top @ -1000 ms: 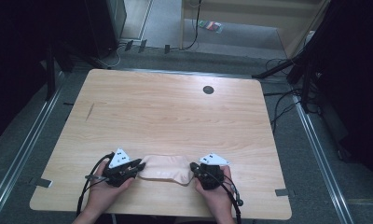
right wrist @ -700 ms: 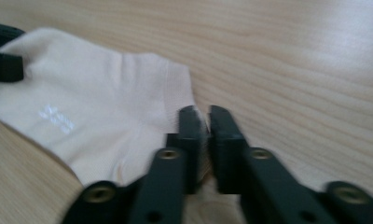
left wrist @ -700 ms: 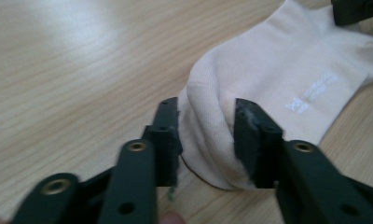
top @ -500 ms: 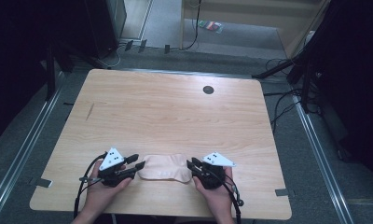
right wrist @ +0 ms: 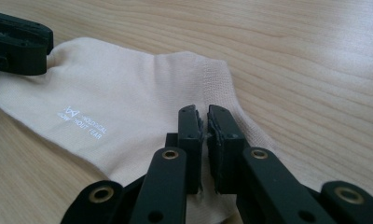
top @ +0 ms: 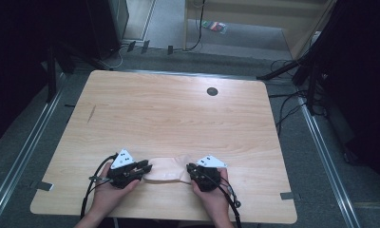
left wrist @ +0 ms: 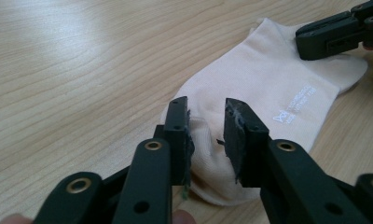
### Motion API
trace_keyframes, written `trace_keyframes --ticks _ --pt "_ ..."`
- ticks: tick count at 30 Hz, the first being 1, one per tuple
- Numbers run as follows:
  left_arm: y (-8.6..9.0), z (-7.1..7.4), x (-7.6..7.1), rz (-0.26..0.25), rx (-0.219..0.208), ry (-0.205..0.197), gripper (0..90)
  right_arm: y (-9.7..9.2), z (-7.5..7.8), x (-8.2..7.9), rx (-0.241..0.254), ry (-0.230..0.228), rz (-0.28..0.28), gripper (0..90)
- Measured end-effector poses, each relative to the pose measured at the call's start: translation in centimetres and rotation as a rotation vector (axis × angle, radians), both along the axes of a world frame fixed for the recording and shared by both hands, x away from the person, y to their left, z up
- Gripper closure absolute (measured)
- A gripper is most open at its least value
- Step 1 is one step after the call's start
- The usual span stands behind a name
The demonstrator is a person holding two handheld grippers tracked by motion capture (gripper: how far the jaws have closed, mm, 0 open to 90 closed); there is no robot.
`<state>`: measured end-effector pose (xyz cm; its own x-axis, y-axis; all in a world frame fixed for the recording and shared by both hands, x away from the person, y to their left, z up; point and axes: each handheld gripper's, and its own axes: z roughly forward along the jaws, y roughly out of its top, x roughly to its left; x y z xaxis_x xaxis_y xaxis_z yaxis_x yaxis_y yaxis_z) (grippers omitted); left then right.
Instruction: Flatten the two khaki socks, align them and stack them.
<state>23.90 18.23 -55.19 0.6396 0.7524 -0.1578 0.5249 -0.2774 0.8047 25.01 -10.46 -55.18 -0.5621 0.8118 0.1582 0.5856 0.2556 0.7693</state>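
Both hands have drawn a little closer over the sock (top: 163,171) since a second ago, and both tongs have just been closing. Left tongs (left wrist: 206,122) stand slightly spread over one end of the sock, fabric between the jaws. Right tongs (right wrist: 204,119) are nearly pressed together, pinching the other end. That pale sock lies flat near the front edge of the wooden surface (top: 178,114).

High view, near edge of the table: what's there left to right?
Left gripper → sock → right gripper, in a row on the table.
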Motion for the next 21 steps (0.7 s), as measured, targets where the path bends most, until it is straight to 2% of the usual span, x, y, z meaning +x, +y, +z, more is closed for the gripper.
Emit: trace_keyframes --ticks 1,2,3,4,5,6,7,11,13,14,15,16,17,21 --pt "-0.1 0.0 0.0 0.003 0.003 -0.005 68.5 0.1 0.0 0.1 0.005 -0.001 0.009 78.4" --pt "-0.1 0.0 0.0 0.003 0.003 -0.005 66.7 0.1 0.0 0.1 0.005 -0.001 0.009 78.4" --pt "0.0 0.0 0.0 0.011 -0.001 -0.003 64.2 0.1 0.0 0.1 0.017 -0.008 0.023 70.6" --pt "0.0 0.0 0.0 0.011 -0.001 -0.003 62.4 0.1 0.0 0.1 0.017 -0.008 0.023 70.6" --pt "0.2 0.0 0.0 0.013 -0.027 -0.006 61.1 0.1 0.2 -0.1 0.029 -0.028 0.034 64.9" --pt "0.2 0.0 0.0 0.013 -0.027 -0.006 59.5 0.1 0.4 -0.1 0.047 -0.035 0.042 61.8" --pt "0.6 0.0 0.0 0.016 -0.066 -0.011 57.5 0.0 0.6 -0.2 0.065 -0.049 0.047 58.7" --pt "1.3 0.4 -0.1 0.024 -0.128 -0.032 48.7 -0.8 1.3 -0.2 0.119 -0.095 0.052 44.8" --pt "1.7 0.7 -0.2 0.041 -0.156 -0.047 42.9 -1.1 1.5 -0.1 0.117 -0.119 0.04 37.1" --pt "1.7 0.7 -0.2 0.041 -0.156 -0.047 40.3 -1.1 1.5 -0.1 0.117 -0.119 0.04 37.1" --pt "2.2 0.9 -0.3 0.049 -0.189 -0.055 39.5 -1.5 1.6 0.0 0.127 -0.133 0.029 30.7" --pt "2.2 0.9 -0.3 0.049 -0.189 -0.055 37.5 -1.7 1.7 0.0 0.134 -0.14 0.023 28.1" --pt "2.6 1.2 -0.4 0.071 -0.186 -0.071 34.6 -2.0 1.8 0.0 0.141 -0.138 0.015 25.6" --pt "3.2 1.5 -0.5 0.134 -0.161 -0.08 13.5 -2.8 2.2 0.3 0.178 -0.127 -0.003 17.0"
